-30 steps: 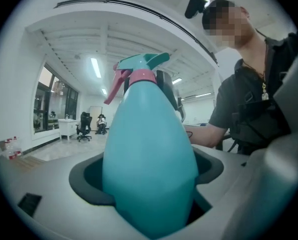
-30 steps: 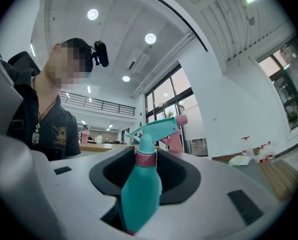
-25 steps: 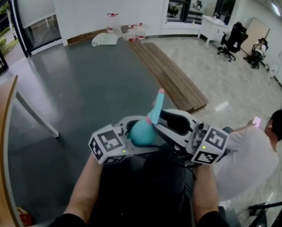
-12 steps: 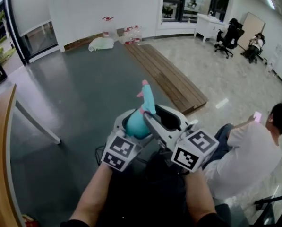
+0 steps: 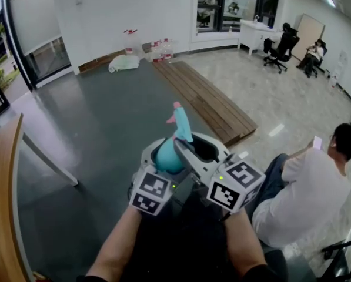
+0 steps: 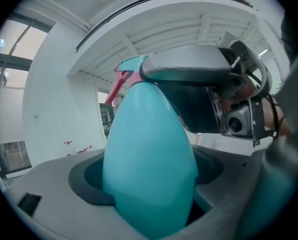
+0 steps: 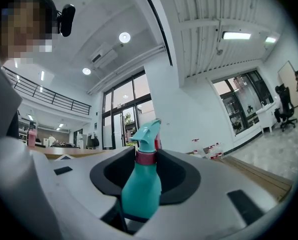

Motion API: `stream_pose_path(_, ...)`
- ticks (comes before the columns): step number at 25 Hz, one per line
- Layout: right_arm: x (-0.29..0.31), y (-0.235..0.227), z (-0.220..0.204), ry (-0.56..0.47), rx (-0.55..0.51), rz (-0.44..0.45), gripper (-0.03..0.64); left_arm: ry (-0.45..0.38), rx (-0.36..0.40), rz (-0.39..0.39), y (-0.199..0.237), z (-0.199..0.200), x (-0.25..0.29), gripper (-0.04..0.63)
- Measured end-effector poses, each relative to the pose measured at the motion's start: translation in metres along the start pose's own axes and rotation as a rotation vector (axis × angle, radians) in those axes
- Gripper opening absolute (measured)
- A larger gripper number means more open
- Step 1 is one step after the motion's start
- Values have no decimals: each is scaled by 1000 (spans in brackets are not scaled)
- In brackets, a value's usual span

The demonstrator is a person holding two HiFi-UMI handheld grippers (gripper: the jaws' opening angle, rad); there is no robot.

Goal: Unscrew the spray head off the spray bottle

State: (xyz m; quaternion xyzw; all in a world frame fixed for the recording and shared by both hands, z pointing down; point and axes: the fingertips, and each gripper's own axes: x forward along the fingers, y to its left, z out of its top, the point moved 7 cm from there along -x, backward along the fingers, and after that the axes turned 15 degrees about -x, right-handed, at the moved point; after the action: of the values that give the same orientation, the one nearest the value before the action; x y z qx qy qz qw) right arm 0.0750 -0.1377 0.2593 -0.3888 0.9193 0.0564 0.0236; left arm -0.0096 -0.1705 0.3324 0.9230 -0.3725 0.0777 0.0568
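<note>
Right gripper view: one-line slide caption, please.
Right gripper, jaws just closing, brackets the pink collar of the upright teal spray bottle.

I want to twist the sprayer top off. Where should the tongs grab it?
Grab the pink ring under the spray head, pinching across it from two opposite sides. It is round, so it turns evenly; the head above sticks out crookedly. The left tongs hold the bottle by its belly. The right tongs have just been closing, with the ring between them.
</note>
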Motion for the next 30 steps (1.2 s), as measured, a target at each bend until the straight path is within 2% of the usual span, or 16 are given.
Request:
stream_pose_path(4,1,-2,1,-24,11,38,130,2,33,-30,4,3,-1,442)
stream_pose_path(7,-3,-5,-2,-43,0,73,130,6,36,-94,2,2,1,442)
stream_pose_path(12,-25,-16,6,-80,-54,194,130,8,28,-233,-20,10,6,442)
stream_pose_path(19,-16,-21,-6,-143,-39,332,130,9,26,-344,-8,3,3,442)
stream_pose_path(25,-23,-26,-11,-194,-23,462,130,16,18,-411,-20,-1,1,442)
stream_pose_path(27,-22,-28,-12,-202,-15,458,136,13,4,-407,-18,-2,1,442)
stream_pose_path(30,-18,-28,-15,-183,-22,375,144,7,-17,-346,-11,-4,4,442)
